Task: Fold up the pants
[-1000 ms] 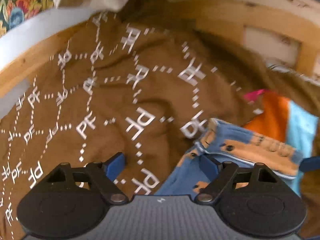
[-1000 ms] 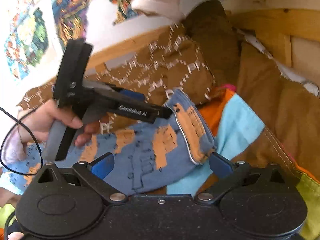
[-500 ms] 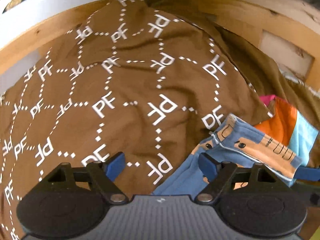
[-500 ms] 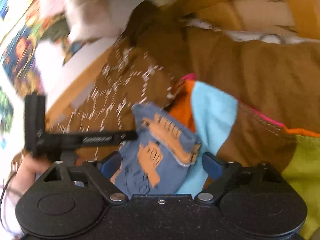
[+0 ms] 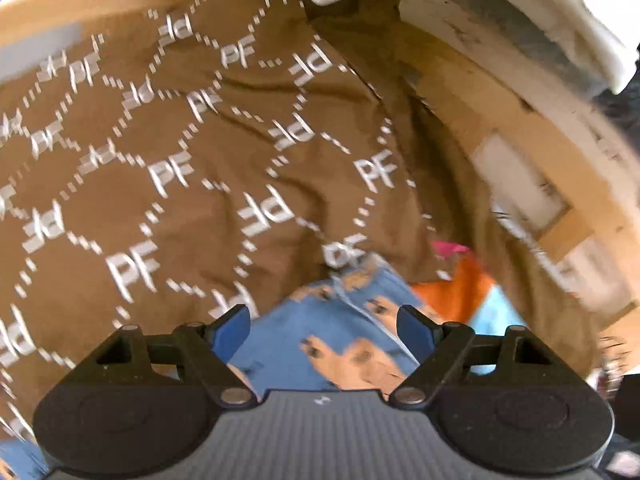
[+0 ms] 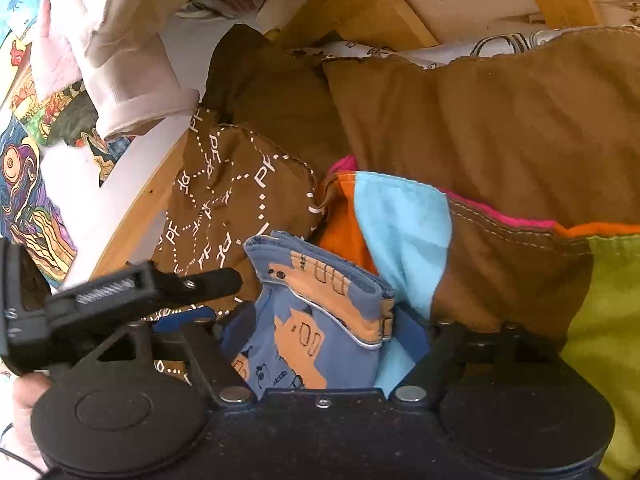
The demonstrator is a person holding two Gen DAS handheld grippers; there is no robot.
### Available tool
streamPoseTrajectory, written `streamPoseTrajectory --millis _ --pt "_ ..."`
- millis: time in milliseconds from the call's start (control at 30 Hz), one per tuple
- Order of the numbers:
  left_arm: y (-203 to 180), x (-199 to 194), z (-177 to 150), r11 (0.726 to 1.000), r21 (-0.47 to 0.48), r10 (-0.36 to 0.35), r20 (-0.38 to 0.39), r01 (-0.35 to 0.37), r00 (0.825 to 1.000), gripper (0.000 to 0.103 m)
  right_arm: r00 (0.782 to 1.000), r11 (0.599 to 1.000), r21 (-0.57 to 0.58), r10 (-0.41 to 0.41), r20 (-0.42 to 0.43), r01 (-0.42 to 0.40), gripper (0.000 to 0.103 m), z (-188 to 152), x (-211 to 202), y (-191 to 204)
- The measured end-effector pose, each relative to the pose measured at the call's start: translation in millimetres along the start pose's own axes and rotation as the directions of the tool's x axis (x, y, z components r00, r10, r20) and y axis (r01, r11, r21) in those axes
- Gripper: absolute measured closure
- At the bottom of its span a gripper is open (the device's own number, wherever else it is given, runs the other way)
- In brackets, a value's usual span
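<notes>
Closing in on the pants [image 6: 316,320] from both sides: right gripper [image 6: 324,328], blue pads either side of the folded bundle, closing now but not yet seen to press the cloth. Blue pants with orange animal shapes, already folded small, with the thick folded edge up and pointing to the far right. Lying on the near part of the bed, half on the brown pillow [image 6: 232,208] with white letters and half on the patchwork blanket [image 6: 400,220] of orange, light blue, brown and green. Soft things under them, so likely to sag and slip if not held at both sides.

Left gripper [image 5: 324,320] spread wide, pinching nothing. Pants [image 5: 340,332] seen right between its blue pads and below them, but no pad touching. Seen from the right wrist as a black tool [image 6: 132,292] coming in from the left, held by a hand [image 6: 24,400], its tip just beside the left edge of the bundle. Probably waiting there to steady the fold or to take the other side.

Wooden bed frame [image 6: 360,12] at the far side, pale cloth [image 6: 120,60] hanging over it at the far left. Fold looks nearly done; probably lifting or pressing the bundle flat comes next. Too blurry in the left view to tell more.
</notes>
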State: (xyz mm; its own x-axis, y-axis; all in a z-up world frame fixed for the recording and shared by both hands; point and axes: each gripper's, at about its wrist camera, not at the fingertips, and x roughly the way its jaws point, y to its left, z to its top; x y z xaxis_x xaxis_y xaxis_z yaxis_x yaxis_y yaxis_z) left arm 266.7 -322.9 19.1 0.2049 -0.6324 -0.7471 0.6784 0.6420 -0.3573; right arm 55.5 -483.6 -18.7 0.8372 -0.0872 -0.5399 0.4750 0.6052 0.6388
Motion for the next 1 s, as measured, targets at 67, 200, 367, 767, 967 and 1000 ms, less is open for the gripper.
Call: streamPoseTrajectory --millis 67,200,367,767,967,1000 --pt "-1.6 -0.1 -1.4 0.998 -0.038 -0.041 -0.024 0.04 0.999 0.019 1.0 1.0 -0.015 -0.025 0.004 0.025 0.057 -1.6 0.3 -2.5" --pt "-4.1 1.4 -0.8 0.992 -0.095 -0.089 -0.045 0.085 0.995 0.02 0.998 0.995 -0.082 -0.058 0.027 0.06 0.082 -7.2 -1.2 -6.8" --pt "-7.5 8.2 3.3 0.98 -0.145 -0.145 -0.066 0.134 0.987 0.022 0.99 0.922 -0.367 -0.087 0.108 0.121 0.087 -24.5 -7.7 17.1" --pt "-16.0 9.9 7.1 0.981 -0.122 -0.158 -0.06 0.15 0.986 0.023 0.971 0.41 -0.88 -0.084 0.225 0.239 0.087 -95.3 -2.2 64.3" --pt "-21.4 17.1 5.4 0.979 -0.12 -0.175 -0.076 0.165 0.982 0.034 0.972 0.283 -0.93 -0.071 0.224 0.235 0.087 -111.8 3.2 73.6" --pt "-23.2 19.0 5.2 0.981 -0.116 -0.164 -0.084 0.154 0.983 0.041 0.972 0.272 -0.934 -0.069 0.223 0.233 0.087 -112.8 3.6 73.3"
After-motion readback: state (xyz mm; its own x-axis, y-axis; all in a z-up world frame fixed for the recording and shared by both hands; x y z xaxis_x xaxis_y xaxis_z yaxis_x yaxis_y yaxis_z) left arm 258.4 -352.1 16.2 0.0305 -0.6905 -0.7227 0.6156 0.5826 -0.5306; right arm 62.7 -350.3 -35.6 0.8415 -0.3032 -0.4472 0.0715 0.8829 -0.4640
